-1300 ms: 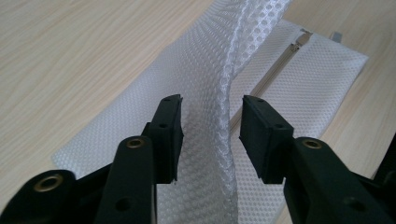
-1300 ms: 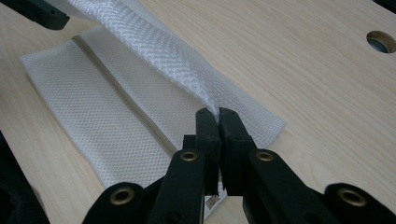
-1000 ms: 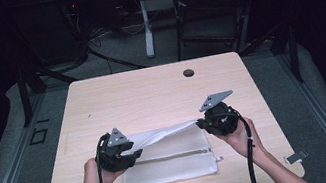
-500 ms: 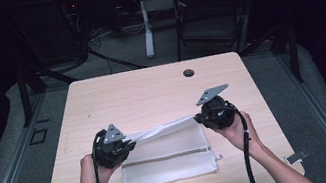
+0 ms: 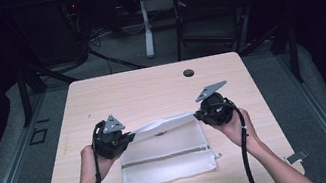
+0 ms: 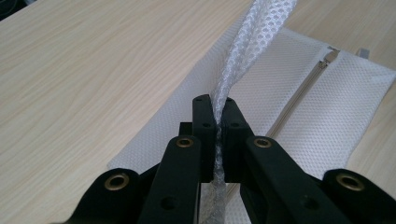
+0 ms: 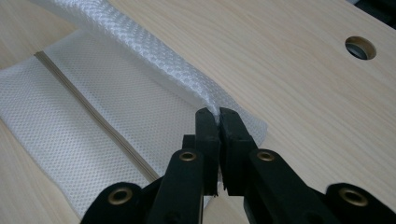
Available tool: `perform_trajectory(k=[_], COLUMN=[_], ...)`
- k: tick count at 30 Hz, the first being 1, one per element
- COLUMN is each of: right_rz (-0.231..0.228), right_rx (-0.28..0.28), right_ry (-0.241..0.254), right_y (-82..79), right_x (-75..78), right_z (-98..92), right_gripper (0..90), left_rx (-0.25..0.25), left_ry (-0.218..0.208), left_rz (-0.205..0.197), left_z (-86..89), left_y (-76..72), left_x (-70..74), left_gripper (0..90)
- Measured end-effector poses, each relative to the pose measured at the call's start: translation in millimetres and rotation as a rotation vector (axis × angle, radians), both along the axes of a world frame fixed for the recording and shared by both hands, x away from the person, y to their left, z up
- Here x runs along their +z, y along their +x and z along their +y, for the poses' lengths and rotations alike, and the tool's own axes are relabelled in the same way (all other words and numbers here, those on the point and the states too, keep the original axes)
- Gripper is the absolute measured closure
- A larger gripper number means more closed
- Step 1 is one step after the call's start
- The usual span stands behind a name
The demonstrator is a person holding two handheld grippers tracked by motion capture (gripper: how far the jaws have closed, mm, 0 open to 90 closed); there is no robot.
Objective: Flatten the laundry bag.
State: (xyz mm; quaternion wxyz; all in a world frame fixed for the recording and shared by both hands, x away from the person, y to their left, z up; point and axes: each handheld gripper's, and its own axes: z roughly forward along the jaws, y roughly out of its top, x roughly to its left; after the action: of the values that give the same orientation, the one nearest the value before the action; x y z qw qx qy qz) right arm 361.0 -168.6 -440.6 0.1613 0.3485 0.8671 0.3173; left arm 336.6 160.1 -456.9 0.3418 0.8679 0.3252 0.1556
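Fold step: your left gripper (image 6: 218, 122) & right gripper (image 7: 218, 122) jaws are clamped on the white mesh zip bag's (image 5: 166, 152) far edge, the left having just closed. Next, carry it fwd evenly over the light wood counter (image 5: 150, 88).

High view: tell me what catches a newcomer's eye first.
A white mesh zipper bag lies at the near middle of the wooden table. Its far edge is lifted, pinched at either end by the shut left gripper and right gripper. A round hole sits near the table's far edge.
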Motion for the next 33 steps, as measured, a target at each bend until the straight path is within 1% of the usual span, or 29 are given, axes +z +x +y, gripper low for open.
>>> perform_trajectory(k=[9,11,13,14,17,18,19,20,21,23,24,25,26,27,31,32,33], right_rz=[0.008,0.006,0.007,0.007,0.004,0.003,0.003,0.006,0.012,0.019,0.020,0.020,0.018,0.017,0.011,0.011,0.010], right_rx=[-0.007,-0.020,-0.020,-0.026,-0.035,-0.041,-0.048,-0.051,-0.058,-0.065,-0.064,-0.064,-0.076,-0.084,-0.107,-0.107,-0.116], right_ry=[0.001,0.008,0.007,0.003,-0.001,0.006,0.002,0.009,0.014,0.014,0.019,0.019,0.029,0.032,0.043,0.043,0.052], right_y=[8.6,12.2,13.7,16.5,19.1,20.6,21.8,23.2,24.9,26.1,26.7,26.7,26.7,26.5,24.8,24.8,23.1], right_x=[-1.4,-3.1,-3.7,-5.0,-6.1,-7.0,-7.2,-7.8,-9.2,-10.1,-10.3,-10.3,-10.0,-9.5,-6.7,-6.7,-4.6], right_z=[-1.1,-0.2,0.3,0.7,1.0,1.2,0.9,0.7,0.3,-0.7,-1.8,-1.8,-3.7,-4.9,-12.1,-12.1,-15.3], right_gripper=[85.9,80.7,79.4,75.4,74.8,73.9,71.6,70.2,65.9,60.8,58.9,58.9,52.4,49.3,44.5,44.5,42.4], left_rx=[0.006,0.011,0.012,0.017,0.021,0.026,0.027,0.029,0.029,0.037,0.040,0.040,0.045,0.048,0.059,0.063,0.071], left_ry=[-0.010,-0.013,-0.016,-0.027,-0.023,-0.023,-0.024,-0.022,-0.022,-0.024,-0.022,-0.022,-0.022,-0.021,-0.020,-0.024,-0.024], left_rz=[0.009,0.013,0.016,0.018,0.018,0.017,0.018,0.017,0.018,0.024,0.024,0.024,0.025,0.027,0.031,0.033,0.037], left_z=[-1.4,-0.4,0.2,0.8,0.5,0.4,0.2,0.1,-0.1,-0.8,-1.0,-1.0,-1.4,-1.4,-2.3,-2.6,-3.2], left_y=[7.5,11.2,12.7,15.7,18.2,19.6,21.0,22.4,23.9,29.5,31.3,31.3,34.4,36.5,42.1,43.1,45.7], left_x=[0.7,2.2,2.8,3.7,4.4,4.7,4.9,5.1,5.1,4.7,4.7,4.7,4.2,4.1,4.2,4.5,6.5], left_gripper=[87.7,87.8,87.9,87.8,87.9,87.9,87.9,87.8,87.9,87.9,87.9,87.9,87.9,87.9,87.9,87.9,87.9])
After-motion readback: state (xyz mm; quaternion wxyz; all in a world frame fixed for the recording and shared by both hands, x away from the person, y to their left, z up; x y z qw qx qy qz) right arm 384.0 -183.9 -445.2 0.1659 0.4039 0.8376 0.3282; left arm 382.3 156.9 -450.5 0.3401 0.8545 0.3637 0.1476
